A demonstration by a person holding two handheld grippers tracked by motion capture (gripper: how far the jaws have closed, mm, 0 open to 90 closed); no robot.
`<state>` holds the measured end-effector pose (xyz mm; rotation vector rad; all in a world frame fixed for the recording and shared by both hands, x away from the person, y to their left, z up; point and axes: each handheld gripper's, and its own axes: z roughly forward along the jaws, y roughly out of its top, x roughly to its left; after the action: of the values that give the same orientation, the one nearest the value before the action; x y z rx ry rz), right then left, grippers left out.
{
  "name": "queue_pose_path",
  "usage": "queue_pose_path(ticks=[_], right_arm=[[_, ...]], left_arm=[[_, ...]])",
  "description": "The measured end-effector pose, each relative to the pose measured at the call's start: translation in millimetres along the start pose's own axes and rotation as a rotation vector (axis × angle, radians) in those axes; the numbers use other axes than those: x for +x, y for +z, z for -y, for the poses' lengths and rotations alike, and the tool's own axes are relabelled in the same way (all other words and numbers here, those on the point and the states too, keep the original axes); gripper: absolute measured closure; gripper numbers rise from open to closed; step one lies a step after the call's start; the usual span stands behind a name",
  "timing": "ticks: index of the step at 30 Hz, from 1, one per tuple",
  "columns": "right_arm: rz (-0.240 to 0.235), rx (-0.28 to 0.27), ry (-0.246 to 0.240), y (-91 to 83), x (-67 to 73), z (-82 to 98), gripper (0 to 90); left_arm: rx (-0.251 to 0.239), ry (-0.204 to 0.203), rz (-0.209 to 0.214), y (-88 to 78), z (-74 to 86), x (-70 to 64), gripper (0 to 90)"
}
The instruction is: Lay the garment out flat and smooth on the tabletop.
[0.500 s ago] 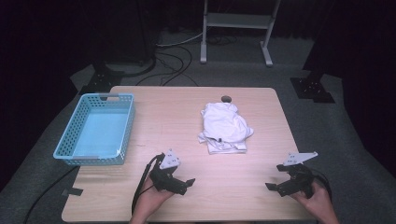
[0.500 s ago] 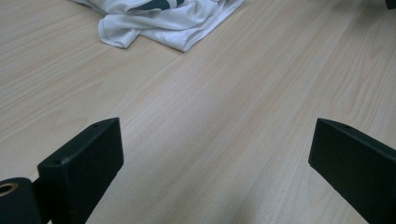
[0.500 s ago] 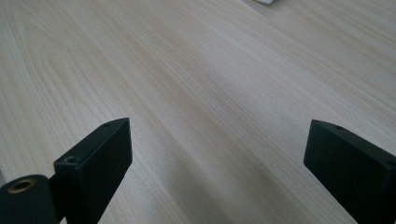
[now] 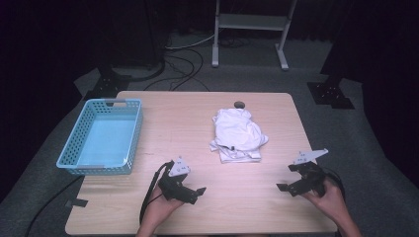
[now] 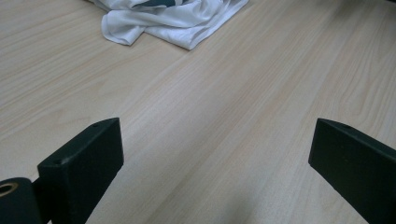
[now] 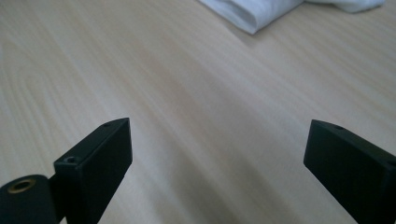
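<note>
White crumpled garment [image 4: 238, 134] lies mid-surface, toward the far edge, apart from both tools; judged light, soft and limp, likely to sag and unfold when lifted, not fragile; best pinched at a bunched fold or the near hem [image 5: 140, 30], where layers stack; a small dark round object [image 4: 239, 104] sits just beyond it; left tool [image 4: 193, 192] and right tool [image 4: 287, 186] are held near the front edge, jaws apart, nothing between them; blue basket [image 4: 129, 143] stands at the left of the surface [image 4: 173, 118].
</note>
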<state>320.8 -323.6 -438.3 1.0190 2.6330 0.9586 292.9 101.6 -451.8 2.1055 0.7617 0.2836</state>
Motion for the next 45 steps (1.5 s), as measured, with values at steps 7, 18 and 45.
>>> queue_pose_path(ticks=[7,18,45], right_arm=[[-0.015,0.018,-0.054,22.8,-13.7,-50.0,7.6],[-0.043,0.055,-0.105,66.1,-29.4,-116.8,7.6],[-0.013,0.167,-0.229,131.2,-16.5,-148.1,15.6]], left_arm=[[-0.003,-0.013,-0.004,-2.0,1.9,3.3,2.2],[-0.007,-0.027,-0.004,-3.5,5.0,7.1,2.2],[-0.004,-0.024,-0.022,-11.8,9.2,6.8,2.2]])
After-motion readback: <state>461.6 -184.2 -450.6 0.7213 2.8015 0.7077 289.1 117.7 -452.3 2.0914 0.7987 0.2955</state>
